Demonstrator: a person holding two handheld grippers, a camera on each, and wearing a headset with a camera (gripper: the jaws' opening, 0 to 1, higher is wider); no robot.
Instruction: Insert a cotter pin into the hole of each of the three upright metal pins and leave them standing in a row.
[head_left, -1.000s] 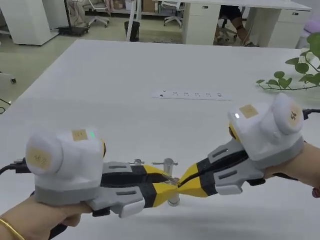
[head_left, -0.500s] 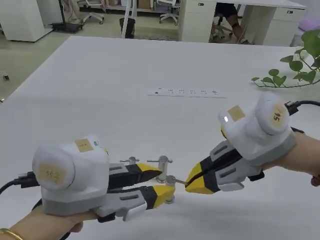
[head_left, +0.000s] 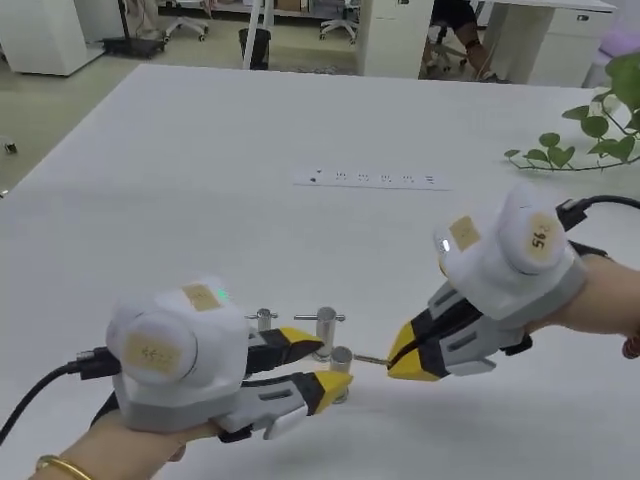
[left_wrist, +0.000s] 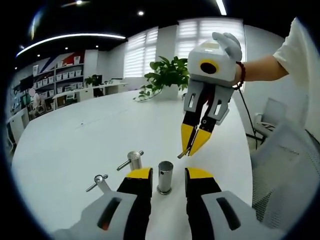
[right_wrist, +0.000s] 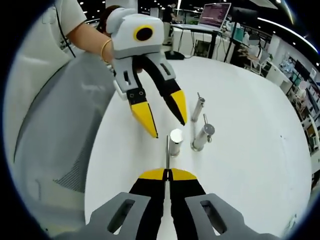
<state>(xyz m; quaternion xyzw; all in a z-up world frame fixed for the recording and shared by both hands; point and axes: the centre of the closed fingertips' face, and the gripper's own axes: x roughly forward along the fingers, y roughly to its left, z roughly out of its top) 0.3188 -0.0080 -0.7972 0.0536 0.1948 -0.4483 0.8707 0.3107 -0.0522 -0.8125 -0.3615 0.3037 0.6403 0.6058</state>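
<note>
Three upright metal pins stand in a row near the table's front. The nearest pin (head_left: 341, 358) (left_wrist: 165, 176) (right_wrist: 175, 142) has no cotter pin through it and stands between the jaws of my open left gripper (head_left: 333, 362) (left_wrist: 168, 175) (right_wrist: 166, 122), with gaps on both sides. The middle pin (head_left: 326, 325) (left_wrist: 133, 160) (right_wrist: 203, 136) and the far pin (head_left: 262, 320) (left_wrist: 100, 181) (right_wrist: 198, 109) each carry a cotter pin. My right gripper (head_left: 397, 362) (left_wrist: 194, 145) (right_wrist: 167, 172) is shut on a cotter pin (head_left: 372, 358) (right_wrist: 167, 150), whose tip points at the nearest pin from a short way off.
A white power strip (head_left: 370, 180) lies flat at the table's middle. A green plant (head_left: 590, 140) (left_wrist: 165, 75) reaches in at the far right edge. Desks and office chairs stand beyond the table. A cable trails from each gripper.
My right gripper has drawn back to the right with the cotter pin, away from the nearest pin. The left gripper's jaws have spread to either side of that pin.
</note>
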